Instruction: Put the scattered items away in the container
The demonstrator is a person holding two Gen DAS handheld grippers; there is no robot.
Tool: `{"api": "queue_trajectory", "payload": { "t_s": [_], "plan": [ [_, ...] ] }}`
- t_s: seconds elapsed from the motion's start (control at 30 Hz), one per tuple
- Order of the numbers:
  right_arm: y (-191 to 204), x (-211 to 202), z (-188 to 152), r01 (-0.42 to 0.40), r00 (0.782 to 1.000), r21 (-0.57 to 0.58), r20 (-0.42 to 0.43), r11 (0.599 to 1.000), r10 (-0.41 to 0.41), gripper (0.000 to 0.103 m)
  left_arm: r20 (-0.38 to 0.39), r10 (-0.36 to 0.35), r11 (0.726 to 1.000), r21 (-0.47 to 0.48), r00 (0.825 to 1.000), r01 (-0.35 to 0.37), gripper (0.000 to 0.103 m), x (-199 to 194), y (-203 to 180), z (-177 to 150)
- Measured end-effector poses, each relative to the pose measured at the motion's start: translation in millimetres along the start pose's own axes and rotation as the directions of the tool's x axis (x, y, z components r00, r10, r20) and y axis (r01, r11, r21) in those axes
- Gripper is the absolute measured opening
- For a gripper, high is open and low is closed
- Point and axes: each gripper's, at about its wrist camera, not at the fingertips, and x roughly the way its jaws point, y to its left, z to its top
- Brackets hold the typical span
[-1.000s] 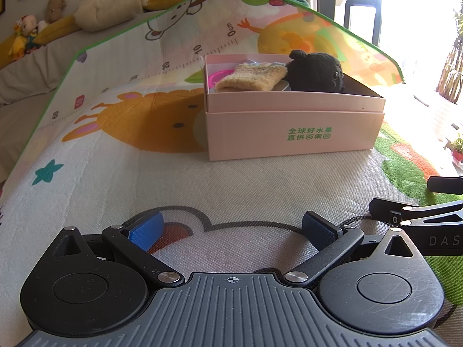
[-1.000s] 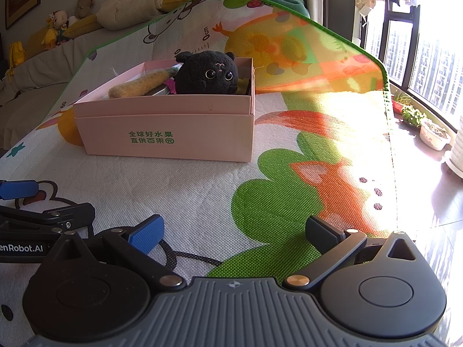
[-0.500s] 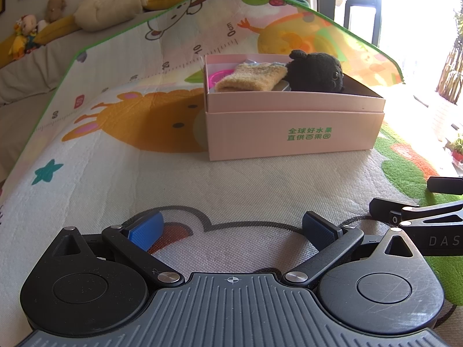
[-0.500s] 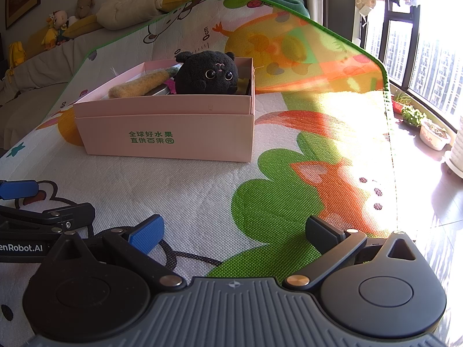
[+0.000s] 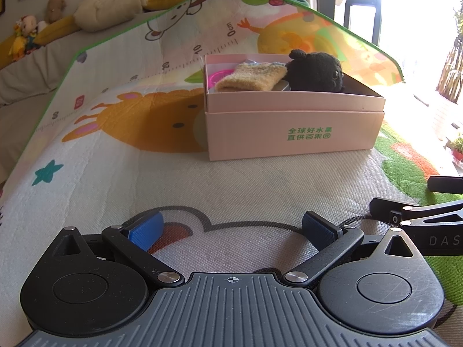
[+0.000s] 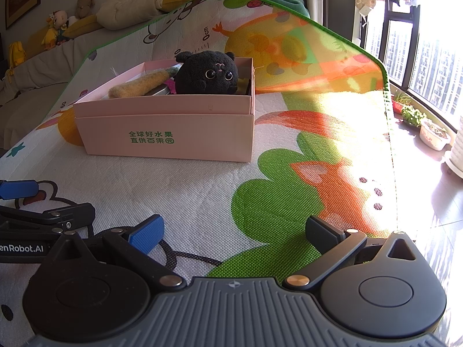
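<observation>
Both tools sat low over the play mat (image 5: 121, 190), my left tool (image 5: 231, 228) and right tool (image 6: 234, 231) spread wide, gripping nothing. Pink box (image 5: 292, 133) ahead on the mat held the black plush (image 6: 207, 73), tan knit piece (image 5: 251, 77), magenta item (image 5: 218, 75).

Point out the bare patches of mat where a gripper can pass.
Free: the mat between the pink box and the open left gripper; also right of the box. Crowded: inside the box, black plush against knitted carrot.
</observation>
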Motion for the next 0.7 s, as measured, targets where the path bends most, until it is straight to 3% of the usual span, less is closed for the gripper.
{"api": "queue_trajectory", "payload": {
  "t_s": [0.7],
  "plan": [
    [0.3, 0.0, 0.0, -0.001, 1.000, 0.000, 0.000, 1.000, 0.001, 0.103, -0.024, 0.009, 1.000, -0.014, 1.000, -0.009, 0.103, 0.6, -2.1, 2.4]
  ]
}}
